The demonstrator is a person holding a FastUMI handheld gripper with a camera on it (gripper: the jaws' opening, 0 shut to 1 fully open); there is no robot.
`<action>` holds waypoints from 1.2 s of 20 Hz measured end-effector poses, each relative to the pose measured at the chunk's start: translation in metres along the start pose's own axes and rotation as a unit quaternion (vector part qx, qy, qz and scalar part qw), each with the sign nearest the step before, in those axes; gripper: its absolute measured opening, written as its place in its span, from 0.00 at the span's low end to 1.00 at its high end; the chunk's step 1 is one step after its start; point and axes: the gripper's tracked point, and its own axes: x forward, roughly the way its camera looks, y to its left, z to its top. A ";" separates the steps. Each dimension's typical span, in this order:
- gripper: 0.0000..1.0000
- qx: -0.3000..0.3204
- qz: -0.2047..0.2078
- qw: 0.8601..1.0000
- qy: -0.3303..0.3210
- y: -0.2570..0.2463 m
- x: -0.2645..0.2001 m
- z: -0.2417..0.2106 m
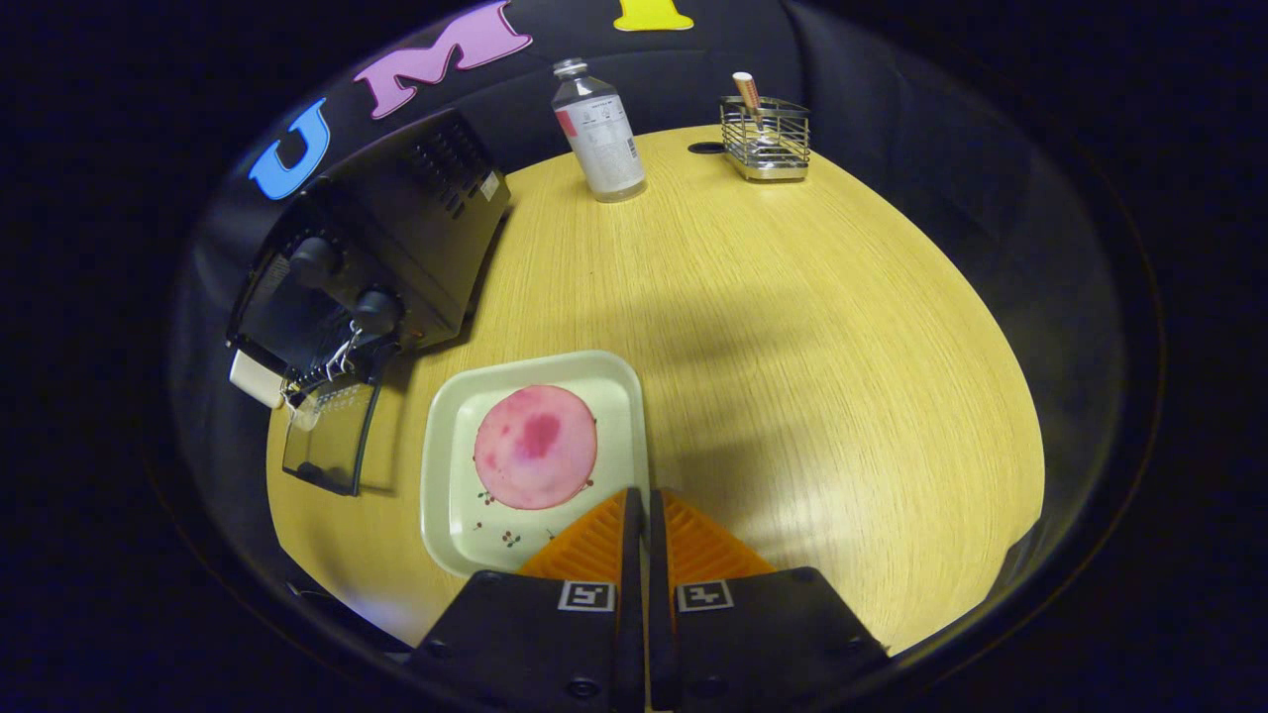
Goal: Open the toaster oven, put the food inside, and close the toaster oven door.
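Gripper (639,495) points forward over the table (792,327), fingers pressed together gripping the tray (441,515) rim, pink food (536,447) lower centre, open oven (376,248) upper left.

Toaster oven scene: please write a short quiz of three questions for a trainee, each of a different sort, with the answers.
1. True or false: the door of the toaster oven is folded down open.
2. Multiple choice: the round pink food lies on: A) the bare table; B) the pale square tray; C) the wire rack of the oven.
3. Fill in: the fingers of the gripper are ____, with nothing between them, at the near right rim of the tray.

Key
1. True. The glass door hangs open toward the table.
2. B.
3. Shut. The food is just ahead of the fingertips, to their left.
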 end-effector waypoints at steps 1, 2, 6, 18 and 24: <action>0.08 0.017 0.007 1.000 -0.002 0.002 -0.001 0.002; 0.07 0.036 0.016 0.999 0.002 0.003 -0.002 -0.001; 0.06 0.133 0.070 0.988 0.022 0.016 0.000 -0.002; 0.06 0.276 0.124 0.953 -0.011 0.017 -0.052 0.020; 0.06 0.289 0.130 0.948 -0.025 0.028 -0.081 0.013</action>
